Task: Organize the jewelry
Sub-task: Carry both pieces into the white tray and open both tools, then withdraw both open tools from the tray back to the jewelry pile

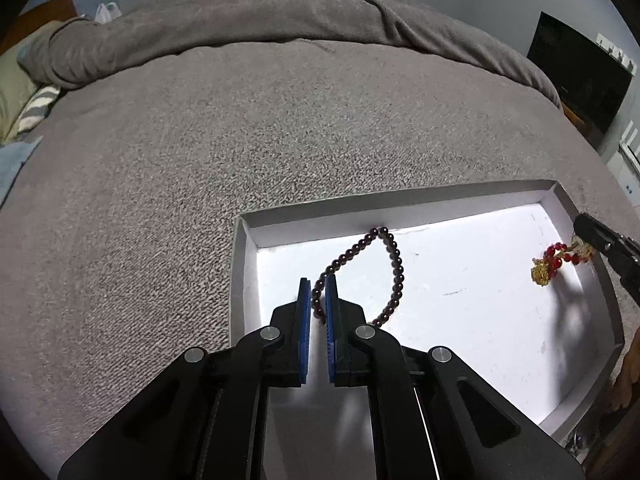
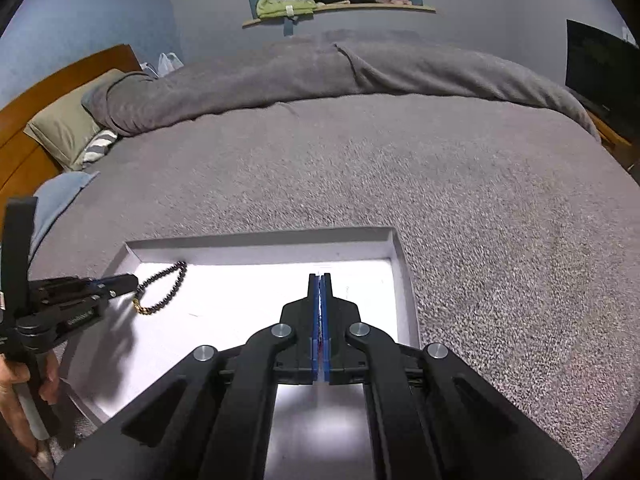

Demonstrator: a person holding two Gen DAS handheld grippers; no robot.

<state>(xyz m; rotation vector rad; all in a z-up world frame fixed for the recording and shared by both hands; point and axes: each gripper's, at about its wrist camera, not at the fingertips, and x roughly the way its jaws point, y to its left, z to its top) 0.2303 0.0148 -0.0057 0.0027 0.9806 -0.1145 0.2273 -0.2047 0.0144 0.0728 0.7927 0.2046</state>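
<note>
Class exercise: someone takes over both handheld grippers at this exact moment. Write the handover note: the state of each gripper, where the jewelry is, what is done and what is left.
Left gripper: shut on the dark bead bracelet, whose loop hangs down to the floor of the white tray.
Right gripper: shut on the red bead piece with a gold charm, hanging over the tray's right side.
Tray sits on the grey blanket on the bed.
Done: both pieces picked up and brought over the tray.
Left: lower and release each piece, probably keeping them apart so they do not tangle. No other jewelry is visible in these views.
</note>
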